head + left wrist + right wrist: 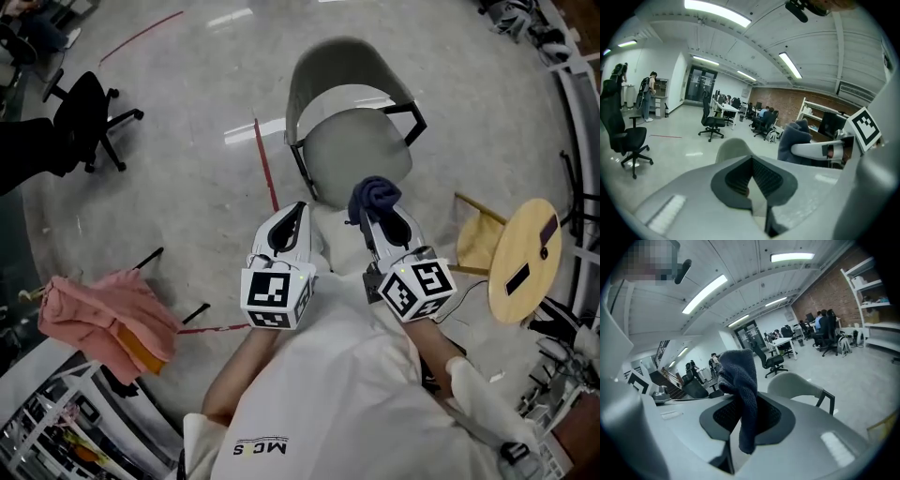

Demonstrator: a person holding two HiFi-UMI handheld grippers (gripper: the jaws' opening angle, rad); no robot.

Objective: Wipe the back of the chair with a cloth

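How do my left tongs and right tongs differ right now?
The right tongs are shut on a dark blue cloth; the left tongs are shut on nothing. The cloth bunches above the right tongs' tips; nothing sticks out of the left tongs. Both point toward the grey chair.

Long ceiling strip lights (717,13) are flooding the hall evenly, keeping everything bright and the shadows soft. The polished floor (187,141) is throwing back pale streaks of glare beside the chair (356,155), which is casting only a faint shadow. Both gripper views are bending straight lines into curves and darkening to black at the corners. The left gripper (751,164) and right gripper (745,411) are looming close and slightly soft, while the cloth (738,376) is showing its knit texture crisply.
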